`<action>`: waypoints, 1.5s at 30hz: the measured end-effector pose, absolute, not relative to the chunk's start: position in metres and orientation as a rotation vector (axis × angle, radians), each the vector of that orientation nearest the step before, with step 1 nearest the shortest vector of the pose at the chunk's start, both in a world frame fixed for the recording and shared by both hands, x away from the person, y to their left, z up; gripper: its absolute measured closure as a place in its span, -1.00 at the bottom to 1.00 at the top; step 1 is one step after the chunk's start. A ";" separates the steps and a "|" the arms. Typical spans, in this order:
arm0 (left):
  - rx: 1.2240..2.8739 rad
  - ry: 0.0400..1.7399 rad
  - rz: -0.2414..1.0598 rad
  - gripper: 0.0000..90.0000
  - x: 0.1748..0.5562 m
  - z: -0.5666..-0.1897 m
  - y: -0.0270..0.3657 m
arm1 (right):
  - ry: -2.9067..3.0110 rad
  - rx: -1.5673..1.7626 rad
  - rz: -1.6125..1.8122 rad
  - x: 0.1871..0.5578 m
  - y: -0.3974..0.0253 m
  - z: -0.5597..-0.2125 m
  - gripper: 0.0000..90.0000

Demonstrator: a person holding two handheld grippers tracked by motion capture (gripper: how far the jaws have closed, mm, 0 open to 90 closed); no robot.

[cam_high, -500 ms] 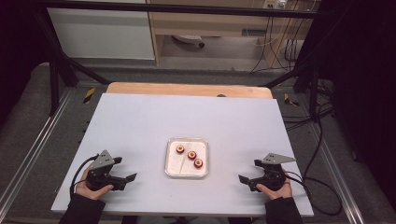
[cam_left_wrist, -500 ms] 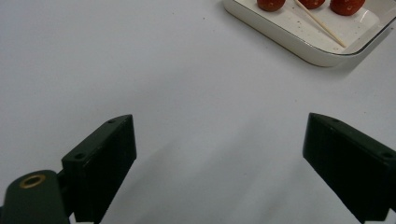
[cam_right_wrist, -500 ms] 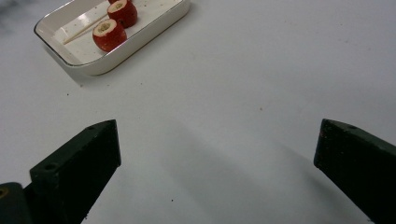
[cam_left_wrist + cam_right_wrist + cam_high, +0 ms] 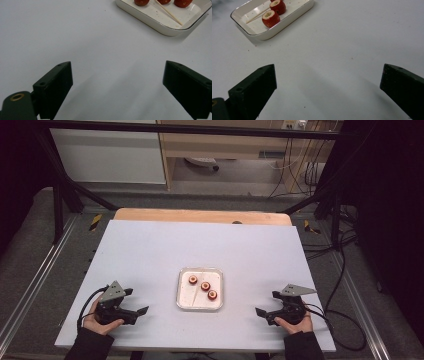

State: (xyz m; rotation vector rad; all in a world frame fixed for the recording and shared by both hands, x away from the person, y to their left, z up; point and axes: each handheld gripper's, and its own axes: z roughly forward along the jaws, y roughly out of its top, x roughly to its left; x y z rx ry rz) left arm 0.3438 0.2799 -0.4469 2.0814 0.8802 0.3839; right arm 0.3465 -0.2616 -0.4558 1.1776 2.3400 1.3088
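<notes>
The white table (image 4: 200, 250) spreads wide, and near the middle of its front half sits the landmark, a shallow white tray (image 4: 183, 292). The left gripper (image 4: 138, 306) rests on the table well to the left of the tray, held in the person's left hand (image 4: 100, 322), jaws spread wide apart with nothing between them, pointing toward the tray. The right gripper (image 4: 265, 306) mirrors it well to the right of the tray, in the right hand (image 4: 292, 322), jaws likewise gaping and bare. Inside the tray, three red cored fruit pieces (image 4: 205, 286) run in a diagonal line from its far left toward its near right, close together. A thin wooden skewer (image 4: 168, 12) lies flat on the tray floor just beside them, on the tray's left half.
</notes>
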 end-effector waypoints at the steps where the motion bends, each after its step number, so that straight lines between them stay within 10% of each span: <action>1: 2.083 0.881 0.385 -0.80 0.344 -0.447 0.279 | 2.339 1.177 1.311 0.347 -0.262 -0.456 -0.97; 45: 2.092 0.869 0.389 -0.70 0.341 -0.435 0.254 | 2.333 1.173 1.309 0.347 -0.260 -0.454 -0.97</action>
